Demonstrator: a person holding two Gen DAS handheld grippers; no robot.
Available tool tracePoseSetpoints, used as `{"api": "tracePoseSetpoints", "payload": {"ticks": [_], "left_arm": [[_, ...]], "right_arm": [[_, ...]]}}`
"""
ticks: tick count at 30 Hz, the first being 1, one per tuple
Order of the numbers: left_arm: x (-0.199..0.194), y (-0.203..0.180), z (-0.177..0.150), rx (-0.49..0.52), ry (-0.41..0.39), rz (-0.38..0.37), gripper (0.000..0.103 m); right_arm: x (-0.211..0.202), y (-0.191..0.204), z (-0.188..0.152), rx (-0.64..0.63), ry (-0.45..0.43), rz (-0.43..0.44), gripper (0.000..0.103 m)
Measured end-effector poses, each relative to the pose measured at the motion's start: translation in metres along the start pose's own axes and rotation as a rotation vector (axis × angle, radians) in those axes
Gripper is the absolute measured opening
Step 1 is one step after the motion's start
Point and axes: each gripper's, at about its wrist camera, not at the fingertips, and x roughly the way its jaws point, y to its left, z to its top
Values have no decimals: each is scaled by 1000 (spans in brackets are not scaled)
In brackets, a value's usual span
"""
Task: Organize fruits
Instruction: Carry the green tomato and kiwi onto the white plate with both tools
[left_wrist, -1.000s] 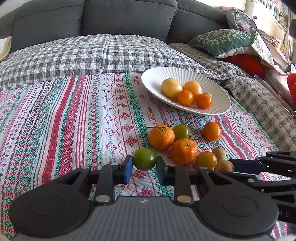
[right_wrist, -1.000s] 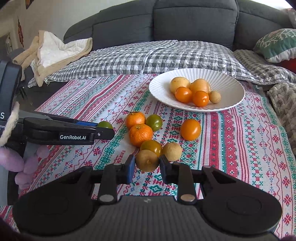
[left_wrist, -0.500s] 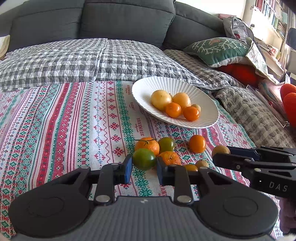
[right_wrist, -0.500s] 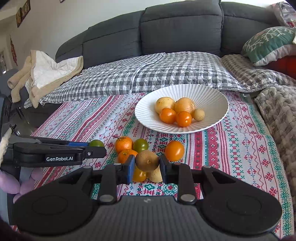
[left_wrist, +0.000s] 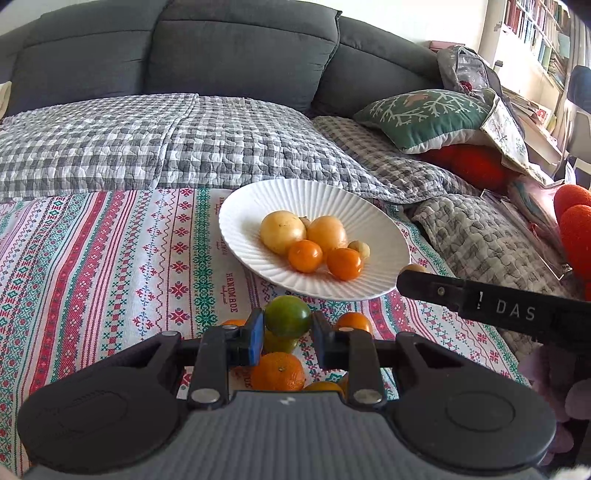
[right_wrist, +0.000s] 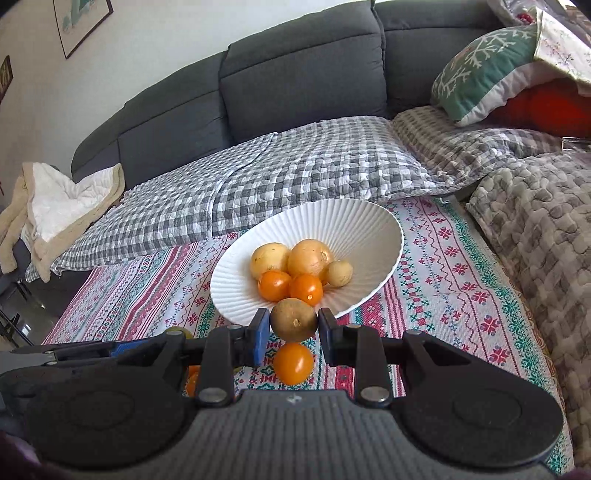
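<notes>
My left gripper (left_wrist: 288, 326) is shut on a green tomato (left_wrist: 288, 316), held above the cloth just short of the white ribbed plate (left_wrist: 354, 208). My right gripper (right_wrist: 293, 328) is shut on a brown kiwi (right_wrist: 294, 319), held at the near rim of the same plate (right_wrist: 351, 221). The plate holds two yellow fruits, two orange tomatoes (right_wrist: 274, 285) and a small pale fruit. Loose fruit lies on the patterned cloth below: an orange (left_wrist: 277, 371) and an orange tomato (right_wrist: 293, 363). The right gripper's arm (left_wrist: 491, 306) shows at the left view's right.
The patterned tablecloth (left_wrist: 92, 258) covers the surface. A grey sofa with a checked blanket (left_wrist: 166, 140) is behind the plate. A green cushion (left_wrist: 424, 118) and a grey knit throw (right_wrist: 535, 236) lie to the right. A beige blanket (right_wrist: 55, 210) is at the left.
Both grippers have lifted their fruit and moved forward toward the plate. The loose fruit on the cloth now lies below and behind the fingertips.
</notes>
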Motion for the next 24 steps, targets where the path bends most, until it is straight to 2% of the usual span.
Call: {"api": "tracePoseSetpoints", "payload": {"ticks": [11,17,24], "left_arm": [[31,-25,20,0,-33,-13,18],[51,-37,22,64,-22,2,18],[61,-36,21,59,-5,13,18]], "right_arm": [[22,-24,12,128,-20,-11,26],[33,-28,13,124,-7,-13,26],[39,-33,14,122,0,-9,25]]}}
